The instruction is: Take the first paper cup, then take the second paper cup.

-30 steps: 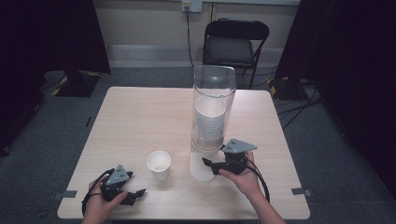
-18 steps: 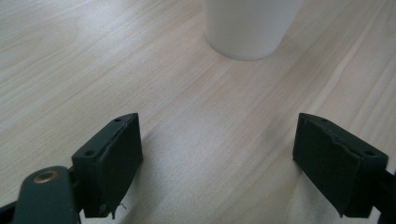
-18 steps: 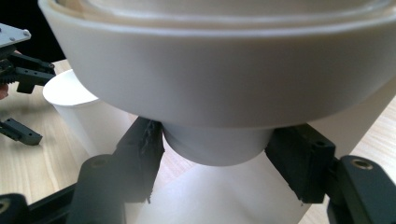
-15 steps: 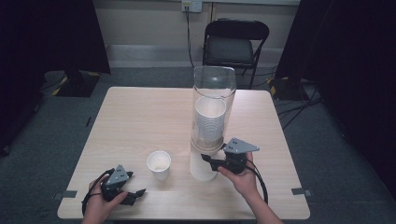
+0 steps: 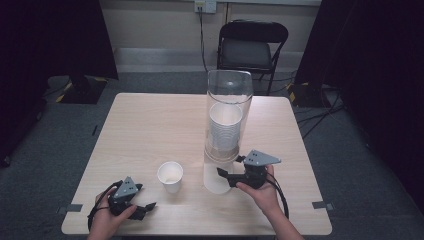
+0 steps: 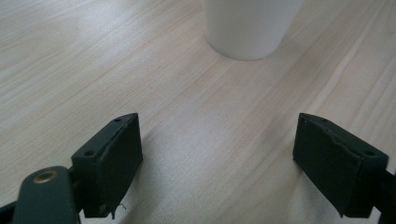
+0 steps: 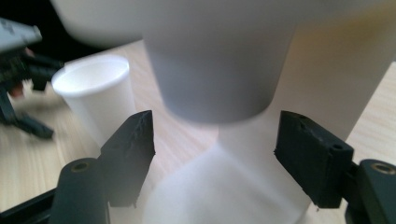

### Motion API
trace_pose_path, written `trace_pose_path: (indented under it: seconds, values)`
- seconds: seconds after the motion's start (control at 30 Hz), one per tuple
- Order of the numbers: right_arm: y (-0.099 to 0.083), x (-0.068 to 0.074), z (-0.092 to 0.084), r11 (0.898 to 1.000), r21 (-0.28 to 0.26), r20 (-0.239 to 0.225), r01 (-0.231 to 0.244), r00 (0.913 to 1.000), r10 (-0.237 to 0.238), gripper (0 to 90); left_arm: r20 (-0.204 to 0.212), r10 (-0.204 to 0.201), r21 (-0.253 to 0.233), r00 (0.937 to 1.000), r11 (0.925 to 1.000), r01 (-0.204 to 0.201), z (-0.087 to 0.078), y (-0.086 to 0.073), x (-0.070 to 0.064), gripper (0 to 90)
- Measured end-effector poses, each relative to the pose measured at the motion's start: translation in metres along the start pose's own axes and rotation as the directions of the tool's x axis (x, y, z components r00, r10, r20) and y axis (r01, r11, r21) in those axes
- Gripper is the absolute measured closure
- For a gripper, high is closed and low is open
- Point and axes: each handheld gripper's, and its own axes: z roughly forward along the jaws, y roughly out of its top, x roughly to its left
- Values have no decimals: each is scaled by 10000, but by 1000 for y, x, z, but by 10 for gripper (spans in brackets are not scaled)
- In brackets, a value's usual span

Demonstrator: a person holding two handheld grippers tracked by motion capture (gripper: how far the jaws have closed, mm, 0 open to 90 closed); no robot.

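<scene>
A clear tube dispenser [image 5: 228,100] stands on the table [image 5: 150,125] with a stack of white cups [image 5: 224,131] inside, on a white base [image 5: 216,181]. The lowest cup [image 7: 215,74] hangs out of its bottom. My right gripper [image 5: 223,174] [image 7: 215,154] points at it from the right. Its jaws have just been opening and stand on either side below the cup's bottom, pads off it. A loose white cup [image 5: 170,176] [image 6: 247,28] [image 7: 95,93] stands left of the dispenser. My left gripper [image 5: 145,210] [image 6: 217,158] rests open near the front left edge, with nothing between its fingers.
A black folding chair [image 5: 252,47] stands behind the table. Dark curtains flank the room and cables lie on the grey floor at the right. The table's back half is bare wood.
The right gripper has shifted slightly at the dispenser's foot. The left gripper and the loose cup have not moved.
</scene>
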Motion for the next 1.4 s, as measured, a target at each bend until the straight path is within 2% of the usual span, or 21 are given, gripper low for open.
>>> trace_pose_path:
  seconds: [0.07,0.1,0.2,0.3,0.33,0.43,0.47,0.67,0.83,1.07,1.17,1.33,1.4]
  values:
    - [3,0,-2,10000,-77,66,-42,10000,43,277,2,-2,1,10000,10000,2,0,0,0,152]
    - [13,-1,-3,9995,-319,66,44,10000,-42,262,7,-6,0,10000,10000,6,0,0,0,151]
    - [24,-2,-1,9990,-432,-68,123,9999,-126,261,5,-8,-4,10000,10000,8,0,0,0,151]
    - [29,0,2,9990,-384,-95,243,9996,-247,299,3,-10,-3,10000,10000,10,0,0,0,151]
    - [30,2,5,9983,-406,-48,423,9991,-425,324,2,-7,-1,10000,10000,7,0,0,0,151]
    - [29,2,5,9982,-420,-48,427,9991,-429,332,6,-6,-2,10000,10000,6,0,0,0,151]
    - [29,3,5,9979,-343,62,558,9984,-556,335,6,-3,0,10000,10000,3,0,0,0,151]
    - [26,2,5,9962,-519,-11,698,9976,-699,340,0,-5,-1,10000,10000,5,0,0,0,151]
    - [22,3,5,9926,-635,29,1035,9946,-1036,345,-37,4,53,10000,10000,-4,0,0,0,151]
    - [18,3,6,9943,-762,-181,742,9970,-758,348,-9,0,27,10000,10000,0,0,0,0,151]
    - [17,2,6,9940,-757,-189,786,9966,-802,348,-65,124,47,9999,9999,-124,0,0,0,151]
    - [15,2,6,9933,-877,-212,747,9968,-768,349,1,-4,29,10000,10000,4,0,0,0,151]
    - [13,1,7,9946,-749,-227,712,9971,-731,350,-25,52,37,10000,10000,-52,0,0,0,151]
